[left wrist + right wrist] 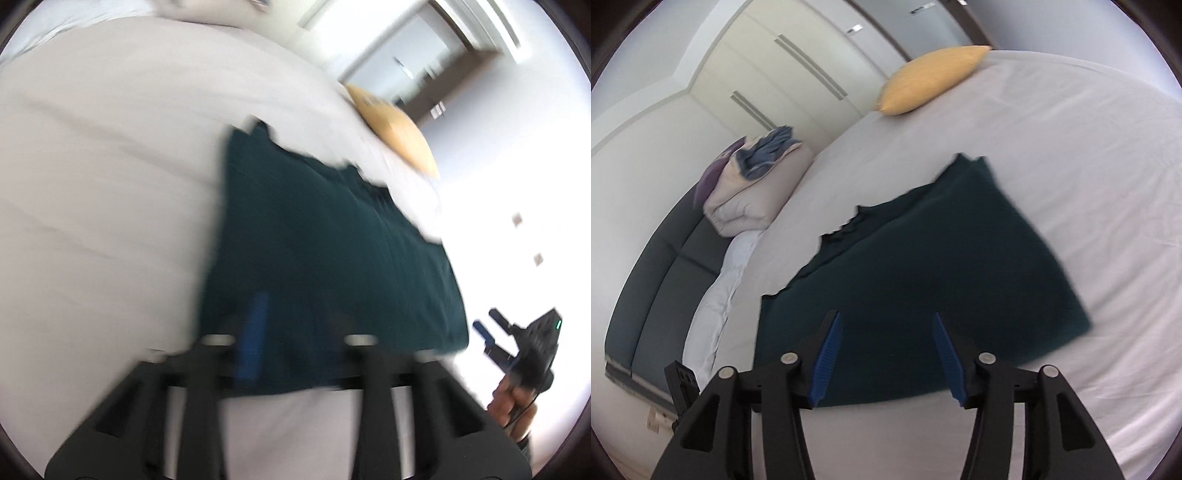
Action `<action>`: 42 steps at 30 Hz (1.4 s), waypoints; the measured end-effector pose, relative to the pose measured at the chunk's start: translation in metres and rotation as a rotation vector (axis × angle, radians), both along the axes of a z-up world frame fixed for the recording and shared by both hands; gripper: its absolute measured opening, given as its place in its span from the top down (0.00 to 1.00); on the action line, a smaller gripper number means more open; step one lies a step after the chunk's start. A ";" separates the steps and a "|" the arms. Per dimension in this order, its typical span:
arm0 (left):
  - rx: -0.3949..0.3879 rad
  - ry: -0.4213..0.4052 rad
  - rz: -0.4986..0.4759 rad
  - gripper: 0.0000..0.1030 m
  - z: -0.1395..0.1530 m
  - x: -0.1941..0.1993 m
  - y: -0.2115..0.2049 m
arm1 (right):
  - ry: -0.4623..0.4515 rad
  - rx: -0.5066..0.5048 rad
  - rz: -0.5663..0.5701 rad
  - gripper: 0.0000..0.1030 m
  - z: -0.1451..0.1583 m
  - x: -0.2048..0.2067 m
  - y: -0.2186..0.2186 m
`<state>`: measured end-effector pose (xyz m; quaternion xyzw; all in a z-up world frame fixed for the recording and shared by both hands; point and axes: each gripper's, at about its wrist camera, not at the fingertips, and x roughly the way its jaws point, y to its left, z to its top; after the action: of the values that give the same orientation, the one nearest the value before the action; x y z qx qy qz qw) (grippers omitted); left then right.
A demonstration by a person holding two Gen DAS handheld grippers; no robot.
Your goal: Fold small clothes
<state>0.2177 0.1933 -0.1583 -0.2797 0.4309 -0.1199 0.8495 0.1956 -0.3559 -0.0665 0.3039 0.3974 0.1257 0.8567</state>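
A dark teal garment [314,236] lies flat on the white bed sheet [103,184]; it also shows in the right wrist view [923,280]. My left gripper [291,332] is open, its blue-padded fingers [255,336] hovering over the garment's near edge; the view is blurred. My right gripper [886,354] is open and empty, fingers [827,354] spread over the garment's near edge. In the left wrist view the right gripper [495,336] shows at the far right, held off the bed's side by a hand.
A yellow pillow [931,79] lies at the far bed corner, also in the left wrist view [395,129]. A folded duvet with a blue cloth [757,184] sits by the dark headboard [657,288]. White wardrobes [783,66] stand behind.
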 end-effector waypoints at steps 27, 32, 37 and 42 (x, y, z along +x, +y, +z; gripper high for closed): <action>-0.524 0.279 -0.032 0.57 -0.069 0.050 0.027 | 0.125 0.157 0.274 0.45 -0.028 0.102 0.124; -0.573 0.309 -0.020 0.85 -0.087 0.045 0.029 | 0.164 0.138 0.291 0.45 -0.038 0.123 0.134; -0.533 0.270 -0.019 0.90 -0.073 0.043 0.030 | 0.217 0.096 0.309 0.45 -0.057 0.136 0.140; -0.417 0.190 -0.057 0.90 -0.028 0.055 0.009 | 0.218 0.150 0.319 0.42 -0.060 0.136 0.133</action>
<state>0.2727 0.2020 -0.1865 -0.4471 0.4827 -0.2036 0.7250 0.3317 -0.2233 -0.1264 0.3119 0.5203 0.2553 0.7529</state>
